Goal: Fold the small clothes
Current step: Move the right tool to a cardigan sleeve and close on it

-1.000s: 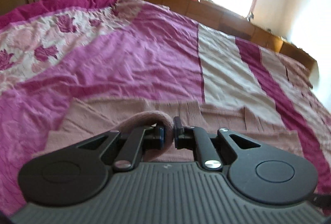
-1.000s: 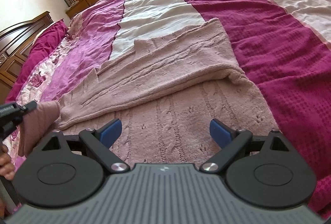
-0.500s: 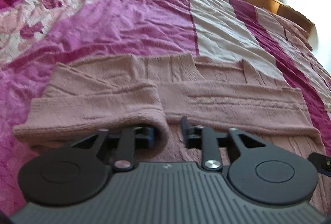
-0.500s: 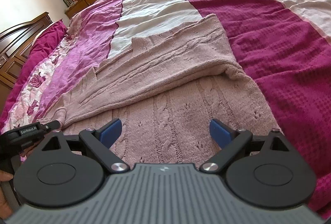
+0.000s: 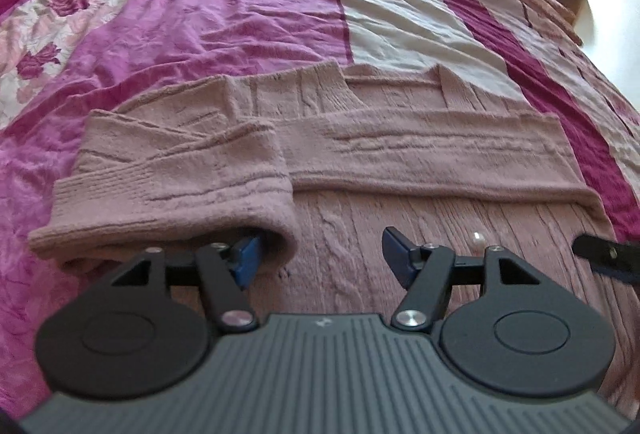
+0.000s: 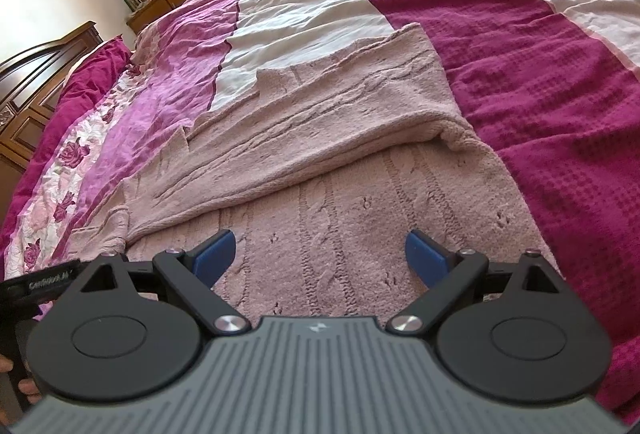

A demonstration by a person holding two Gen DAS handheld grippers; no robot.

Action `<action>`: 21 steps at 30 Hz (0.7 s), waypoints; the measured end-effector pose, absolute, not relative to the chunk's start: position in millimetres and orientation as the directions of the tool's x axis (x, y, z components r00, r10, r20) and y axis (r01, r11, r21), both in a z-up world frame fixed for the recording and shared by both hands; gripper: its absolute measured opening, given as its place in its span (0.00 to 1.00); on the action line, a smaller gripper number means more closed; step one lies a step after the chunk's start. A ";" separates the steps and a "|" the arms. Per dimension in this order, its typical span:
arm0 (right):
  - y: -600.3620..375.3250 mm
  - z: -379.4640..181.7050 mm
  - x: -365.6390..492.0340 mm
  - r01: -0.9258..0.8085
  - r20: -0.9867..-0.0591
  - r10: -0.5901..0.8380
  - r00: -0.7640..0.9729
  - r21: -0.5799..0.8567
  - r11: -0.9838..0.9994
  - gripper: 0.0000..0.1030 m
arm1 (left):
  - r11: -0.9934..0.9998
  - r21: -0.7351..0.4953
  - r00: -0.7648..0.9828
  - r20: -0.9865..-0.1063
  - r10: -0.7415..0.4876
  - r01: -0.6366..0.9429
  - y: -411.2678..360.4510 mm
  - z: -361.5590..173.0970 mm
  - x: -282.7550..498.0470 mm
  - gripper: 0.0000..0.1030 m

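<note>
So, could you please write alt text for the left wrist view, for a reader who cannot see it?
The left gripper, open, hovers low over a pink knitted sweater spread on a magenta and cream bedspread. The sweater's left sleeve lies folded across the body, its end draped over the left blue finger.

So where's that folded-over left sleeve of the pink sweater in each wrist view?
Left wrist: folded sleeve lies lower left, its end draped over the left finger of the left gripper.
Right wrist: only its edge shows at far left.
Shared landmark: the white stripe of the bedspread beyond the sweater.
</note>
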State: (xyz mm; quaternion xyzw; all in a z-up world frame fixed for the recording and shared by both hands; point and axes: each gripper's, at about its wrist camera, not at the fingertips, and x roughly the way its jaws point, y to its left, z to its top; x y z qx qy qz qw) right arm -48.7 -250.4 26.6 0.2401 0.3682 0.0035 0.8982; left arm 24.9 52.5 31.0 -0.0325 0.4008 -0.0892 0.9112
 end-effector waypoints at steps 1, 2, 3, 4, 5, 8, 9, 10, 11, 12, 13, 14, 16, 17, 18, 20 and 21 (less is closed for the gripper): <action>-250.8 26.3 -48.5 0.171 -0.660 0.184 0.729 0.435 0.884 0.93 | 0.982 -0.123 0.660 -0.728 -0.186 0.141 53.0 32.4 22.2 0.63; -250.7 26.3 -48.5 0.171 -0.660 0.184 0.729 0.436 0.884 0.93 | 0.983 -0.114 0.659 -0.730 -0.181 0.144 54.1 34.1 18.5 0.63; -250.8 26.4 -48.6 0.172 -0.660 0.185 0.729 0.437 0.883 0.93 | 0.983 -0.107 0.660 -0.730 -0.178 0.146 55.6 35.5 15.0 0.63; -250.3 26.6 -48.7 0.172 -0.659 0.186 0.729 0.438 0.882 0.93 | 0.984 -0.101 0.660 -0.731 -0.172 0.144 57.3 36.9 12.0 0.63; -250.0 26.8 -48.8 0.170 -0.659 0.187 0.729 0.438 0.883 0.93 | 0.985 -0.096 0.661 -0.732 -0.166 0.141 59.7 38.4 8.8 0.63; -248.0 28.4 -48.4 0.162 -0.657 0.194 0.729 0.441 0.883 0.93 | 0.987 -0.092 0.662 -0.734 -0.154 0.129 68.6 43.0 0.9 0.63; -247.4 29.3 -48.0 0.158 -0.656 0.199 0.728 0.444 0.882 0.93 | 0.988 -0.091 0.663 -0.733 -0.150 0.122 72.1 44.7 -1.5 0.63; -246.7 30.3 -47.2 0.153 -0.654 0.207 0.727 0.448 0.881 0.93 | 0.989 -0.090 0.666 -0.732 -0.144 0.114 76.2 46.4 -4.5 0.63; -244.9 32.0 -46.1 0.144 -0.651 0.218 0.727 0.455 0.879 0.93 | 0.991 -0.089 0.670 -0.730 -0.136 0.104 80.5 48.1 -7.4 0.63; -243.3 33.8 -45.1 0.135 -0.647 0.227 0.727 0.459 0.878 0.93 | 0.992 -0.087 0.673 -0.729 -0.127 0.093 84.0 49.8 -9.9 0.63; -241.2 35.6 -44.0 0.124 -0.643 0.236 0.728 0.463 0.877 0.93 | 0.993 -0.086 0.676 -0.727 -0.118 0.081 88.5 51.4 -13.0 0.63; -238.4 37.9 -42.5 0.111 -0.639 0.248 0.729 0.467 0.877 0.93 | 0.994 -0.085 0.680 -0.725 -0.108 0.068 93.1 52.9 -15.9 0.63; -231.4 41.7 -38.6 0.082 -0.631 0.275 0.725 0.476 0.875 0.93 | 0.996 -0.082 0.687 -0.721 -0.088 0.041 101.4 55.3 -20.9 0.63; -226.9 43.0 -36.2 0.067 -0.629 0.292 0.721 0.482 0.874 0.93 | 0.996 -0.081 0.689 -0.721 -0.077 0.026 106.3 55.8 -23.5 0.63; -222.3 44.1 -33.8 0.054 -0.627 0.307 0.716 0.488 0.871 0.93 | 0.997 -0.081 0.690 -0.720 -0.067 0.013 110.1 56.0 -24.9 0.63; -212.5 45.8 -28.6 0.030 -0.627 0.338 0.702 0.500 0.865 0.93 | 0.997 -0.080 0.691 -0.721 -0.047 -0.015 117.6 54.9 -27.7 0.63; -207.3 46.6 -25.7 0.019 -0.627 0.354 0.694 0.507 0.862 0.93 | 0.996 -0.080 0.689 -0.723 -0.039 -0.028 121.6 53.6 -28.2 0.63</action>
